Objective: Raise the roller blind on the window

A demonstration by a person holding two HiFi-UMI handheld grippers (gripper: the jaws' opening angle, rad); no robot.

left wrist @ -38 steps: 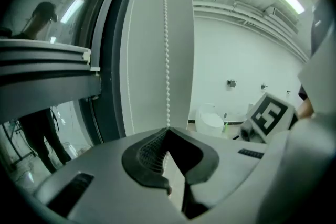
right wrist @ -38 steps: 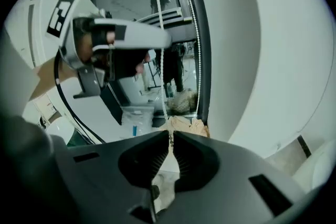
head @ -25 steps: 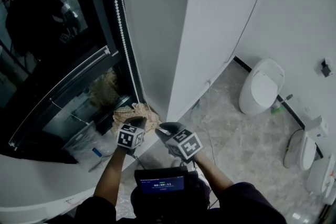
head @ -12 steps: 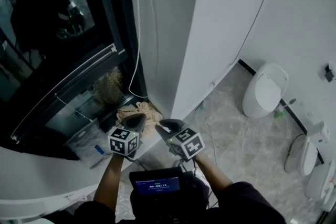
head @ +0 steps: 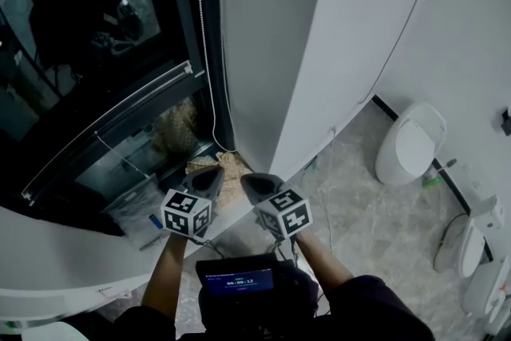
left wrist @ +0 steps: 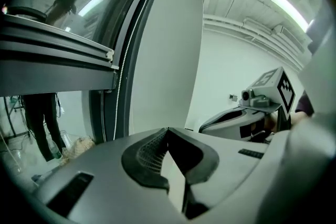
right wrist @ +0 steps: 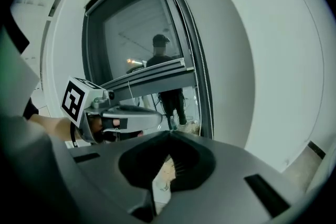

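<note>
Grey jaws sit nearest, low in front of the person. The left gripper and right gripper are side by side, each with its tips pressed together and nothing between them. Just past them a tan rag lies crumpled on the sill.

Behind it the chain hangs down the dark frame, next to the white wall, and ends in a slack loop above the rag. No gripper touches it. Half a second ago it was a blurred, swinging streak. Now it reads as a thin, steady line, while both grippers have stayed low and shut.

Farther off, a metal bar slants across the window. I take it for the bottom edge of the blind, which seems to dim the glass above it; the pane below looks clearer. Whether the bar has climbed I cannot tell, because the head view has shifted.

The chain is probably settling between pulls. If the blind must go higher, a gripper has to open, reach forward and close on one strand of the chain.
</note>
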